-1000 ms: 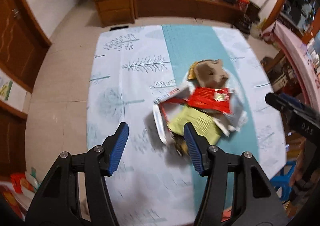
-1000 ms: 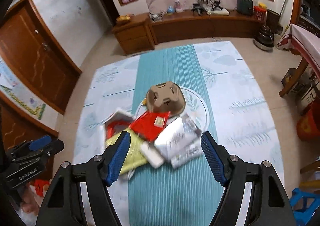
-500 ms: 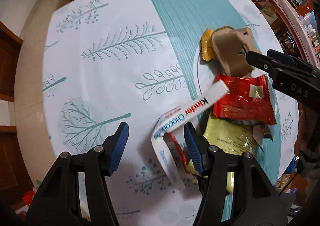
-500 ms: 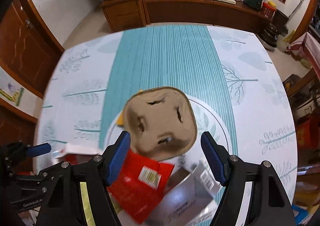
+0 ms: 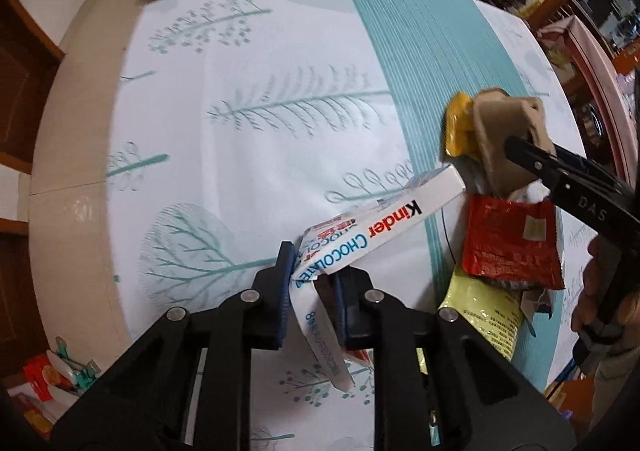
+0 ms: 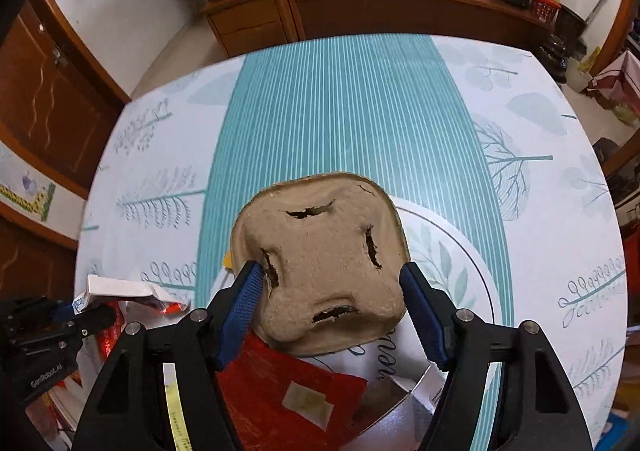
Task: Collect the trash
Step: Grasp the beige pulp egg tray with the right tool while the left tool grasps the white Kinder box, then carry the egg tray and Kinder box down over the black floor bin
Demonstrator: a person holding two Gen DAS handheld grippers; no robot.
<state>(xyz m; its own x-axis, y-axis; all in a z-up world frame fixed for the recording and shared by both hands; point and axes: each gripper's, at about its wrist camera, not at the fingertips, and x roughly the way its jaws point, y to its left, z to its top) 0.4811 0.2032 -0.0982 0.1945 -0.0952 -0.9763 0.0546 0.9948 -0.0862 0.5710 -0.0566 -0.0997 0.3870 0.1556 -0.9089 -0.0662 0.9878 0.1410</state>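
Note:
My left gripper [image 5: 310, 279] is shut on a flattened white Kinder Chocolate box [image 5: 384, 227], which sticks out forward to the right; the box also shows in the right wrist view [image 6: 120, 287]. My right gripper [image 6: 332, 303] is open, its blue pads on either side of a brown pulp cup carrier [image 6: 324, 263] that lies on the trash pile; the carrier also shows in the left wrist view [image 5: 504, 135]. Beneath lie a red wrapper [image 6: 292, 383], a yellow-green packet [image 5: 480, 315] and a yellow wrapper [image 5: 456, 127].
The trash lies on a round table with a white and teal leaf-print cloth [image 6: 352, 111]. A white plate [image 6: 452, 251] sits under the pile. Wooden cabinets [image 6: 360, 11] line the far wall. Floor shows beyond the table's left edge [image 5: 72, 171].
My left gripper closed on the Kinder box. My right gripper moved down closer over the pulp carrier, its jaws now around it.

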